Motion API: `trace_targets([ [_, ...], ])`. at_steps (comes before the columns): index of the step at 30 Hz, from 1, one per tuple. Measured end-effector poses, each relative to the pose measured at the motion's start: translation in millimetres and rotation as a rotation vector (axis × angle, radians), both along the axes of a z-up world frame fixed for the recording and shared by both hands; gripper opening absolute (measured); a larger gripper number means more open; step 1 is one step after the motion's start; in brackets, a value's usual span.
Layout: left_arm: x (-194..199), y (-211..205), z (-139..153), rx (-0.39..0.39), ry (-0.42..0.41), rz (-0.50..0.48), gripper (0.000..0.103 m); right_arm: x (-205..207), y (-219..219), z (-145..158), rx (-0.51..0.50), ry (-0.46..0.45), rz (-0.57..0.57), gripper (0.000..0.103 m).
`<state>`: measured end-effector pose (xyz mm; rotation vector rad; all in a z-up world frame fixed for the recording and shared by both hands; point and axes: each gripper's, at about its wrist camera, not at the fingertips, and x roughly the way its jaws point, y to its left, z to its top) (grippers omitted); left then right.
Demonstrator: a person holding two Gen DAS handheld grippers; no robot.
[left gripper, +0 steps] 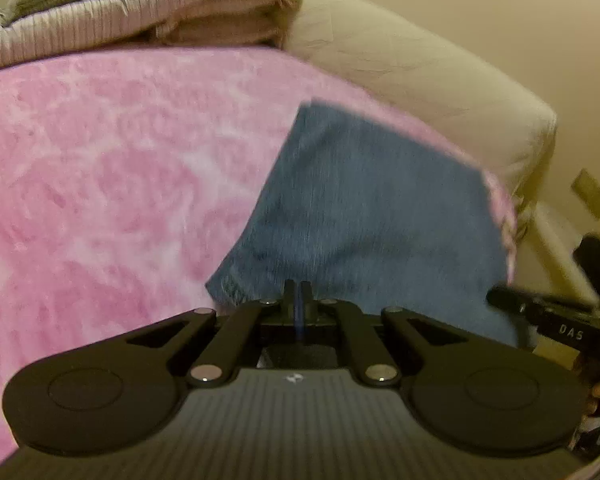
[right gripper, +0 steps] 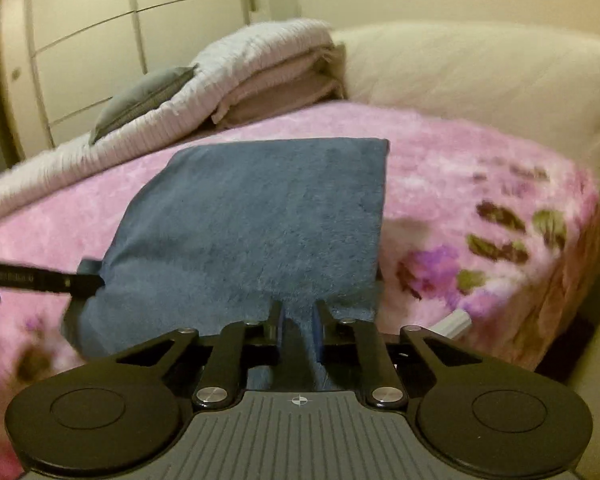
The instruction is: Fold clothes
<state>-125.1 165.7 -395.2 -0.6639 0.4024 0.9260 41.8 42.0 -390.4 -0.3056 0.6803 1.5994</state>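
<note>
Both tongs clamped onto the near edge of the same blue towel (right gripper: 252,216), one at each corner. Left tongs (left gripper: 298,292) pressed nearly together, with just a thin sliver of blue cloth pinched between the fingers. Right tongs (right gripper: 298,316) squeezing a thicker bunch of the same cloth, so a bit more gap there, but clearly gripping. Also visible from the right wrist view: the left tongs poking in from the left side and biting the towel's near left corner. Right tongs likewise peeking in at the right edge of the left wrist view.

Towel stretching away from both tongs, lying folded into a rough rectangle on a fuzzy pink blanket (right gripper: 460,168) covering the bed. Far edge of the towel flat on the blanket; near edge lifted a little where pinched. Purple flowers with dark leaves printed on the blanket off to the right of the right tongs. Beyond the towel, a stack of folded bedding (right gripper: 260,68) with a grey cushion (right gripper: 148,96) leaning on it, plus a cream headboard (right gripper: 480,72) further right. Kinda blurry overall.
</note>
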Motion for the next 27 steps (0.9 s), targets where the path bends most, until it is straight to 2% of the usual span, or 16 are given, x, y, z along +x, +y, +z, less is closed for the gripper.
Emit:
trace_targets([
  [2,-5.9,11.4,15.1,0.009,-0.053,0.019,0.005,14.6,3.2,10.7,-0.014,0.069,-0.046,0.013],
  [4,-8.8,25.4,27.5,0.016,-0.100,0.029,0.005,24.2,7.4,23.6,0.011,0.069,-0.070,0.013],
  [5,-2.6,33.5,31.6,0.027,-0.097,0.017,0.005,26.8,12.2,29.9,0.034,0.057,-0.069,0.013],
  [8,27.0,55.9,41.1,0.078,-0.061,-0.047,0.005,26.1,40.1,40.1,0.078,0.006,-0.050,0.013],
  [12,65.7,84.8,31.9,0.104,-0.005,-0.113,0.005,23.2,81.2,47.7,0.121,-0.071,-0.022,0.013],
  [14,80.9,100.8,21.9,0.103,0.040,-0.116,0.004,21.3,104.3,37.7,0.100,-0.122,-0.004,0.013],
  [16,88.0,118.4,8.0,0.066,0.062,-0.110,0.003,21.9,125.2,19.3,0.035,-0.155,0.018,0.013],
  [20,92.1,142.8,-11.3,0.026,0.071,-0.079,0.003,35.1,144.9,-10.4,-0.032,-0.093,-0.005,0.013],
  [23,89.5,149.2,-17.1,0.012,0.068,-0.061,0.003,46.0,152.2,-14.2,-0.062,-0.032,-0.031,0.013],
  [27,73.8,146.2,-8.4,0.004,0.039,-0.035,0.004,56.3,151.7,-5.9,-0.084,0.018,-0.057,0.015],
])
